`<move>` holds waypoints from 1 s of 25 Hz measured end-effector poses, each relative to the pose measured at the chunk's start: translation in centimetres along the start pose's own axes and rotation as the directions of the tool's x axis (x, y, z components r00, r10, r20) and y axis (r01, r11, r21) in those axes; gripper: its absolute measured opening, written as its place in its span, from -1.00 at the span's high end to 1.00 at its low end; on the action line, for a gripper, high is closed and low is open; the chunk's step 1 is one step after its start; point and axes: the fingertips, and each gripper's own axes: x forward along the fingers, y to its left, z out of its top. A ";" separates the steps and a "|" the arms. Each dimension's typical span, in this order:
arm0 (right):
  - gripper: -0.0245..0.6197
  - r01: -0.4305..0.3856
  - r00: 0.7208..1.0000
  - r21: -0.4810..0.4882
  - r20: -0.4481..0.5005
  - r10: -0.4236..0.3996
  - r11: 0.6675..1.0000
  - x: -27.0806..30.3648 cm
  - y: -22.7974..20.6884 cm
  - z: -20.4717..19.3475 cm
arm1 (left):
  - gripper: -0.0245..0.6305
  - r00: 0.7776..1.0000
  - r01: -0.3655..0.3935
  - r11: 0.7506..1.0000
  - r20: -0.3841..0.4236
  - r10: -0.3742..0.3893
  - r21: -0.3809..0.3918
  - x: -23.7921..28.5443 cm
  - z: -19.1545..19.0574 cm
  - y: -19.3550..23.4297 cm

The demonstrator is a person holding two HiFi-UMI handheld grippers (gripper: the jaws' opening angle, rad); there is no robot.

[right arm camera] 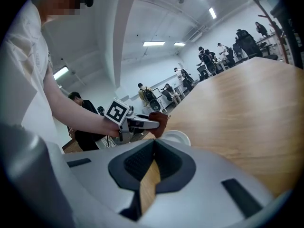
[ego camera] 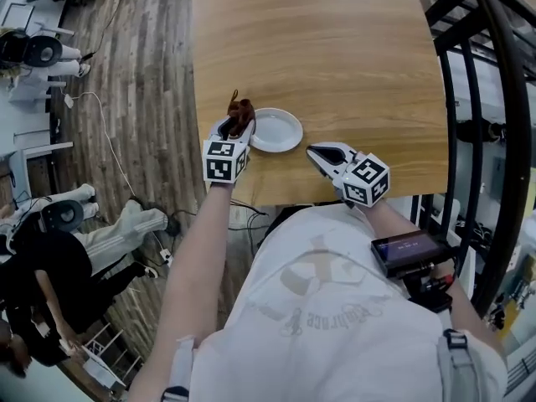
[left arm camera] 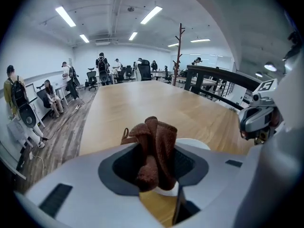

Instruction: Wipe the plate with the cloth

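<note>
A small white plate (ego camera: 276, 130) sits near the front edge of the wooden table (ego camera: 335, 48). My left gripper (ego camera: 237, 126) is at the plate's left rim, shut on a bunched brown cloth (ego camera: 240, 112) that sticks up past its tips. In the left gripper view the cloth (left arm camera: 154, 148) fills the jaws, with the plate (left arm camera: 197, 144) just behind it. My right gripper (ego camera: 315, 152) hovers right of the plate, shut with nothing in it. From the right gripper view, the plate (right arm camera: 175, 137), the cloth (right arm camera: 160, 122) and the left gripper (right arm camera: 142, 124) lie ahead.
A black metal railing (ego camera: 477, 82) runs along the table's right side. The table's left edge drops to a wood floor (ego camera: 142, 74) with cables, office chairs and seated people (ego camera: 50, 258). The broad tabletop stretches away beyond the plate.
</note>
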 end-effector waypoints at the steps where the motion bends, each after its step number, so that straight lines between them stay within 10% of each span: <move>1: 0.88 0.003 1.000 0.005 0.004 -0.003 1.000 -0.1 -0.2 0.1 | 0.41 1.000 -0.003 1.000 -0.009 0.003 0.016 0.4 0.2 0.2; 25: 0.88 0.056 0.997 0.068 0.049 -0.060 0.996 -0.9 -1.5 0.7 | 0.41 0.980 0.083 0.995 -0.185 -0.071 0.058 -2.1 -3.2 -2.4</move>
